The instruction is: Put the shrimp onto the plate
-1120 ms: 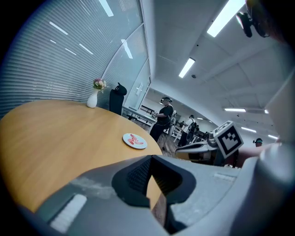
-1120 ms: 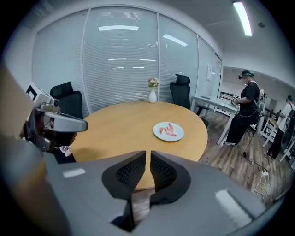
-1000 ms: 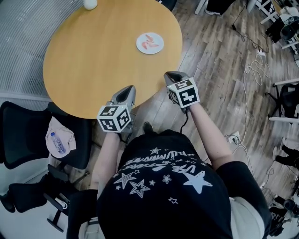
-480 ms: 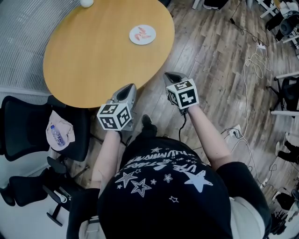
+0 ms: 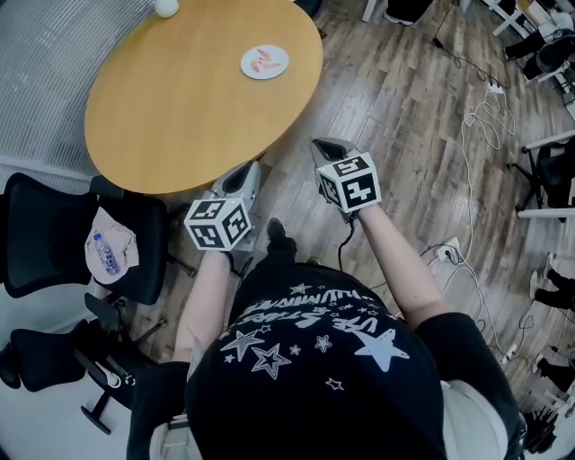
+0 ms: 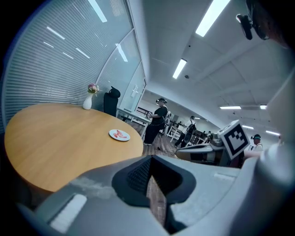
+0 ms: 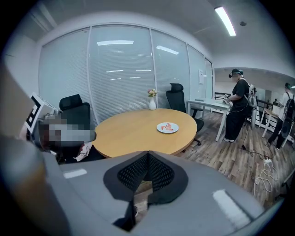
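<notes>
A small white plate [image 5: 264, 62] with pink shrimp [image 5: 267, 58] on it sits near the far right edge of the round wooden table [image 5: 180, 99]. The left gripper view shows the plate [image 6: 119, 135] far ahead, and in the right gripper view it [image 7: 167, 127] lies well beyond the jaws. My left gripper [image 5: 244, 176] hangs just off the table's near edge, over the floor. My right gripper [image 5: 325, 149] is to its right, also above the floor. Both are shut with nothing between their jaws, and both are far from the plate.
A white vase [image 5: 166, 7] stands at the table's far edge. A black chair [image 5: 54, 243] at the left carries a bag with a bottle [image 5: 110, 255]. Cables [image 5: 481, 126] lie on the wood floor at the right. People [image 7: 236, 110] stand in the background.
The table and plate have slid up and away in the head view as the person backs off from the table. Both grippers keep their pose and stay shut.
</notes>
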